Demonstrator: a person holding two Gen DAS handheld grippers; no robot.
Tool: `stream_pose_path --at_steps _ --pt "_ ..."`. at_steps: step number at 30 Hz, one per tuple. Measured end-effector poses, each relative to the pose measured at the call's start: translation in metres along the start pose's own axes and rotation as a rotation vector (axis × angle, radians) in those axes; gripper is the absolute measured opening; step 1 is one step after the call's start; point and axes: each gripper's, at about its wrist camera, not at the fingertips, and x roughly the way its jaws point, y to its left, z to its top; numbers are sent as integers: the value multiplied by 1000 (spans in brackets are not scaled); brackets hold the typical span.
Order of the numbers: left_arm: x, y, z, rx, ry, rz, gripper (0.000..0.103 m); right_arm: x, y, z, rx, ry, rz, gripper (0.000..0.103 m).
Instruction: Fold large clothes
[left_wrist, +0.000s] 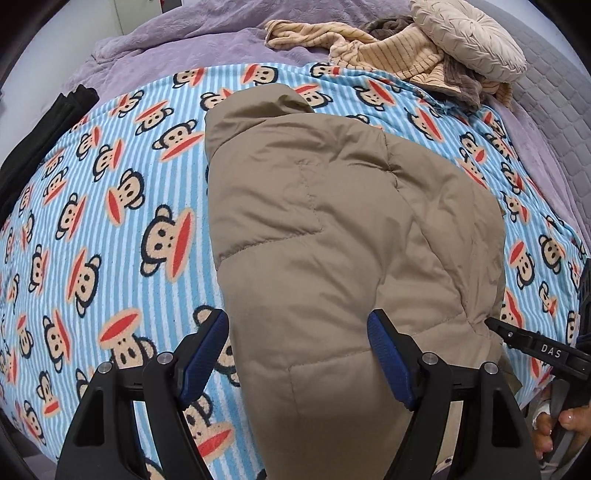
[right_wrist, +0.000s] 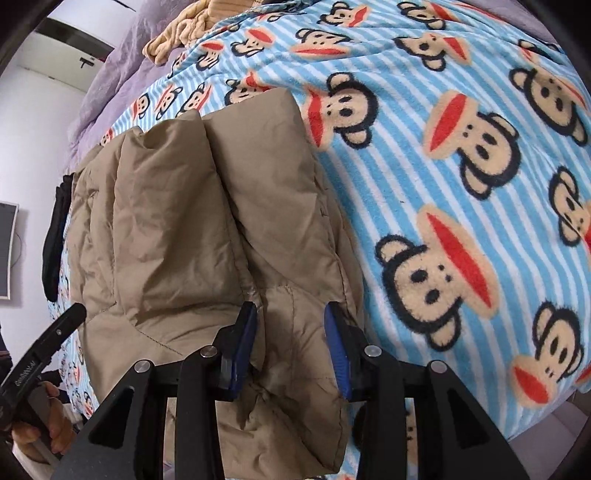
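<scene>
Tan quilted puffer jacket (left_wrist: 332, 229), folded into a long narrow bundle, lies on blue-white striped fleece blanket w/ monkey-face print (left_wrist: 92, 221), running away from the near bed edge.

Left gripper (left_wrist: 299, 354): jaws spread wide, blue pads either side of jacket's near end; left pad over blanket, right pad over tan fabric. Contact w/ fabric can't be told.

Right gripper (right_wrist: 290, 347): jaws partly apart w/ a puffy fold of jacket's near right edge between the pads; pinch vs loose can't be told.

Far end of bed: purple bedspread (left_wrist: 155, 55), crumpled beige ribbed knit garment (left_wrist: 388, 48), round cream pleated cushion (left_wrist: 469, 37). Black cloth item (left_wrist: 40, 125) at blanket's left edge.
</scene>
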Motion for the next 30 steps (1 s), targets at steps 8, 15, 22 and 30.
stream_pose_path --at_steps 8,15,22,30 --pt "-10 16 -10 6 12 0 103 -39 -2 -20 44 -74 -30 55" --pt "-13 25 -21 51 5 1 103 -55 7 -34 57 -115 -39 62" --pt "-17 35 -30 61 5 -3 103 -59 21 -47 50 -142 -25 80" --pt "-13 50 -36 14 22 -3 103 -57 28 -52 34 -135 -19 84"
